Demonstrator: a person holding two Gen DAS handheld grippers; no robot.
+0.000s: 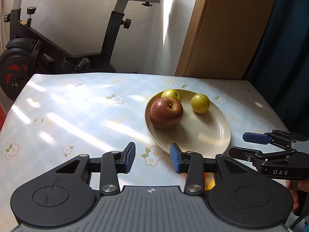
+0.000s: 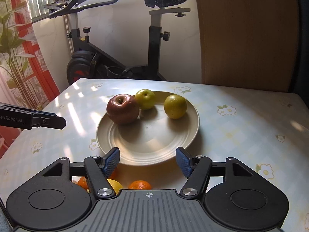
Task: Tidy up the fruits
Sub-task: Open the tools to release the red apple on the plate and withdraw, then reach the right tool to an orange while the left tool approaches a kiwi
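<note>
A red apple (image 2: 123,109) and two yellow-green fruits sit on the plate (image 2: 173,147), gathered so they won't roll off the desk (image 2: 241,127). Oranges (image 2: 140,185) wait below it. The left claw (image 1: 152,158) and right claw (image 2: 147,161) hang apart, holding nothing, likely ready to grab more.

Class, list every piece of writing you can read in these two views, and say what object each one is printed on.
"DAS": white letters on the body of the right hand-held gripper, seen in the left wrist view.
"enRobot.AI": white letters on the body of the left hand-held gripper, seen in the right wrist view; the start is cut off by the picture's edge.
A small label on the exercise bike is too small to read.
</note>
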